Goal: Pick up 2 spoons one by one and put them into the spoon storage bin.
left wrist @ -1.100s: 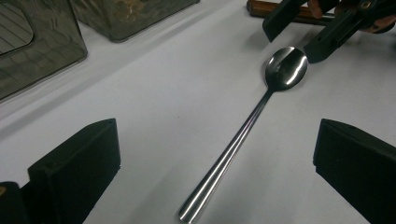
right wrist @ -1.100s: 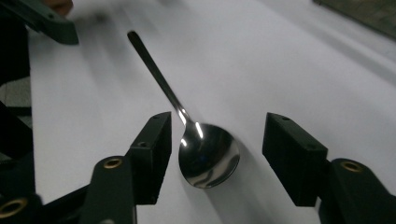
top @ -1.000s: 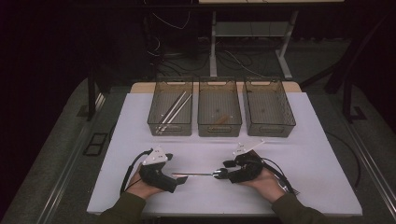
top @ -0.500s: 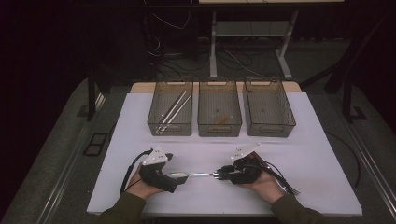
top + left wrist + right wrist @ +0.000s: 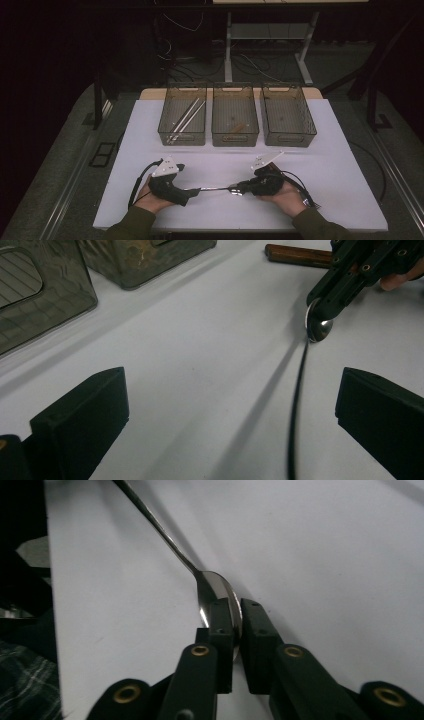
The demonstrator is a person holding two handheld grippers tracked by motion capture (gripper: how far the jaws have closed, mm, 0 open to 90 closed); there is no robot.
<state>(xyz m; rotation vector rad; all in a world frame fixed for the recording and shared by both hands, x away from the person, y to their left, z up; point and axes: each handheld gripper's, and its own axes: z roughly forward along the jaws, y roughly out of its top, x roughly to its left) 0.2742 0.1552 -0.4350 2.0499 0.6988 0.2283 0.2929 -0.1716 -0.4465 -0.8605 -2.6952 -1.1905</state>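
Between both tools, spoon (image 5: 215, 189) lengthwise left-right, bowl in right tool (image 5: 239, 189).

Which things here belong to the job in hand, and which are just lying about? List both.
In the job:
- spoon, bowl clamped on edge
- right gripper, jaws just closed on the bowl
- left gripper, open astride the handle

Lying about:
- left bin with long metal rods
- middle bin
- right bin
- wooden handle on the table

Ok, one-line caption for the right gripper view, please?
Right gripper jaws, just closed, pinch a spoon by its bowl above the white table.
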